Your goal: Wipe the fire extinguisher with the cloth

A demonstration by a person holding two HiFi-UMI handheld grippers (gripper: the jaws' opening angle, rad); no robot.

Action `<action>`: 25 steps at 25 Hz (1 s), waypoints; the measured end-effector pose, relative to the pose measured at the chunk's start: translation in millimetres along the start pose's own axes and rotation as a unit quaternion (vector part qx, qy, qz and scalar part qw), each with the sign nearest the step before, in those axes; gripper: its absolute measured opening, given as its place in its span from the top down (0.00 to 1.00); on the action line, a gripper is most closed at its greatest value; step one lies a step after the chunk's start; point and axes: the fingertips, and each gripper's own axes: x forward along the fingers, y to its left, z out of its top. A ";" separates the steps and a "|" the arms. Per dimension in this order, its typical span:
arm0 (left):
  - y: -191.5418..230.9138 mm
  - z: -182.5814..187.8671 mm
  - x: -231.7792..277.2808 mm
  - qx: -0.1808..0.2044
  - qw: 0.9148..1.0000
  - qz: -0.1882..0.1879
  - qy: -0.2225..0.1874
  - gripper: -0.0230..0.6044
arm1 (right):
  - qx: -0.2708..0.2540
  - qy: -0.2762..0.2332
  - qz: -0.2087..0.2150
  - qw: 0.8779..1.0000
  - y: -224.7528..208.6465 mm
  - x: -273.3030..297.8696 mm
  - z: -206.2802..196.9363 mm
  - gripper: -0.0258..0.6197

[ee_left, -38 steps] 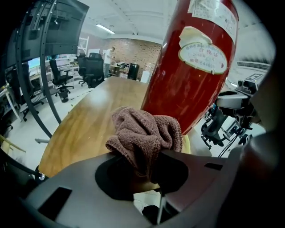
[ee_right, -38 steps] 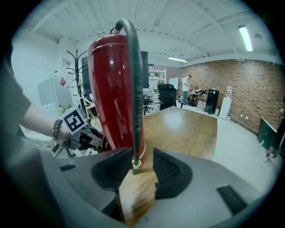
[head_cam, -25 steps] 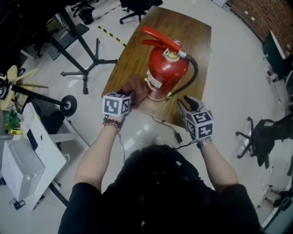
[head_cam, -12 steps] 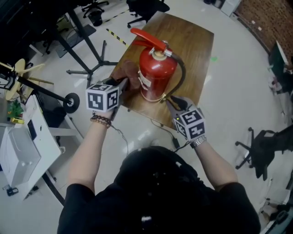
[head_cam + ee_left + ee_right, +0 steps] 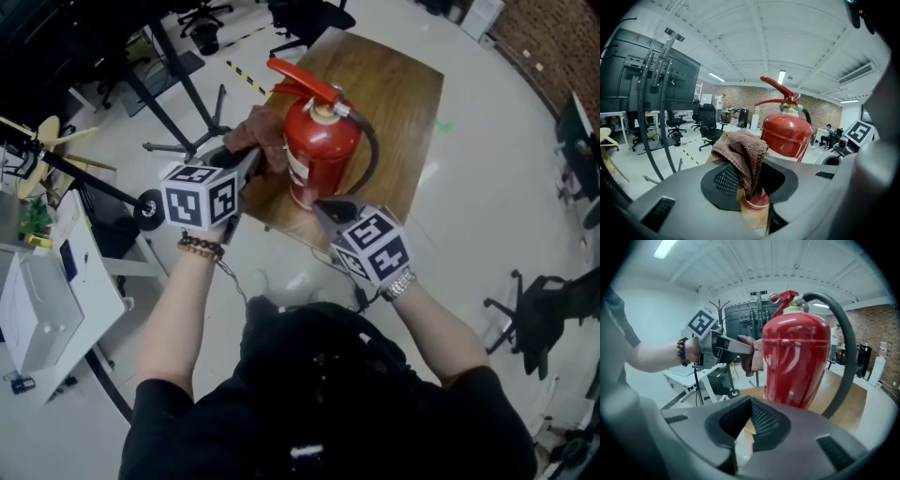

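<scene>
A red fire extinguisher (image 5: 322,155) with a black hose (image 5: 372,159) stands upright near the front edge of a wooden table (image 5: 398,84). My left gripper (image 5: 251,161) is shut on a brown cloth (image 5: 258,136) and holds it against the upper left side of the cylinder. In the left gripper view the cloth (image 5: 743,154) bunches out of the jaws in front of the extinguisher (image 5: 787,133). My right gripper (image 5: 323,208) sits low at the front of the cylinder. Its jaws have just been closing and now stand shut with nothing between them (image 5: 749,420).
A black tripod stand (image 5: 178,94) and a wheel (image 5: 148,208) stand left of the table. Office chairs (image 5: 309,14) are behind it, another chair (image 5: 544,300) at the right. A white cabinet (image 5: 37,309) is at the lower left. A cable (image 5: 361,281) hangs below the table's front edge.
The left gripper rose with the cloth from the table beside the base to the cylinder's upper side. The right gripper moved left toward the base and its jaws closed.
</scene>
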 end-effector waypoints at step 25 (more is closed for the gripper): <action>4.4 82.5 16.1 -0.022 0.950 -0.311 -0.008 0.83 | 0.094 0.031 -0.095 0.990 21.3 87.0 57.4 0.96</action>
